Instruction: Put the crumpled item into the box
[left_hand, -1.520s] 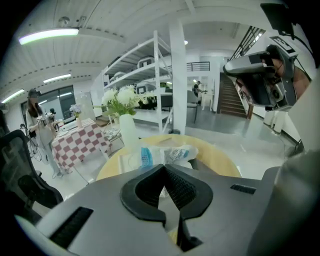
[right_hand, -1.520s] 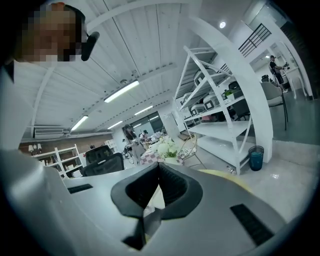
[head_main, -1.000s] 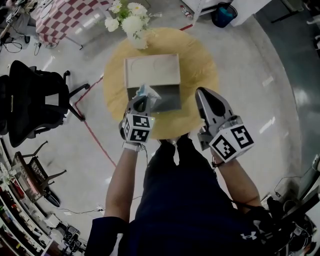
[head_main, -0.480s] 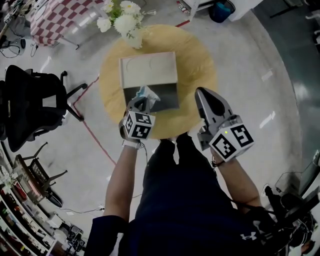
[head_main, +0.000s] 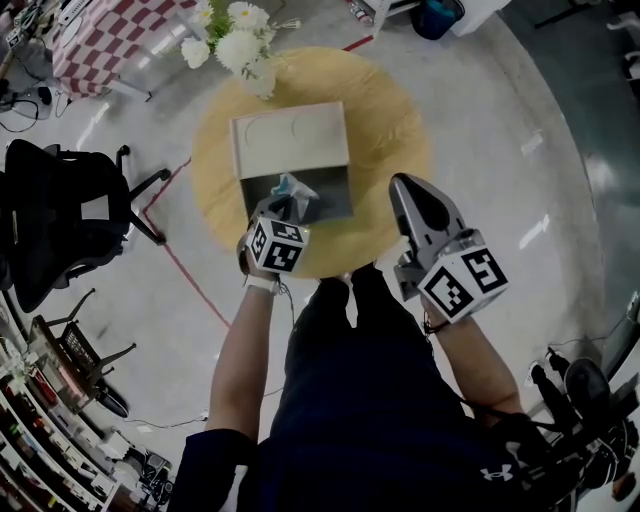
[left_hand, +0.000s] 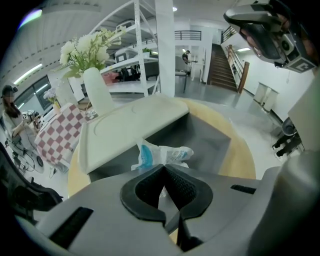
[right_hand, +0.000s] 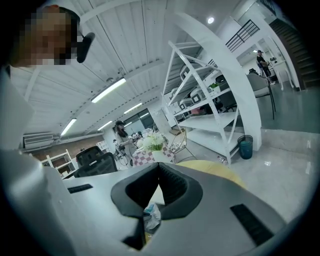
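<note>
Lighting: bright, even, indoor; ceiling tube lamps overhead.
Glare: streaks on glossy floor.
Distortion: strong fisheye, dark vignetted corners.
Focus: left gripper body soft near lens.

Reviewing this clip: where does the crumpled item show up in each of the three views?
Head view: crumpled item left of centre, at the left gripper tip, over the open box.
Left gripper view: centre, pinched between the jaws.
Right gripper view: low centre, glimpsed in the gap below the right gripper jaws' shut tips.
Shared landmark: white flowers.
</note>
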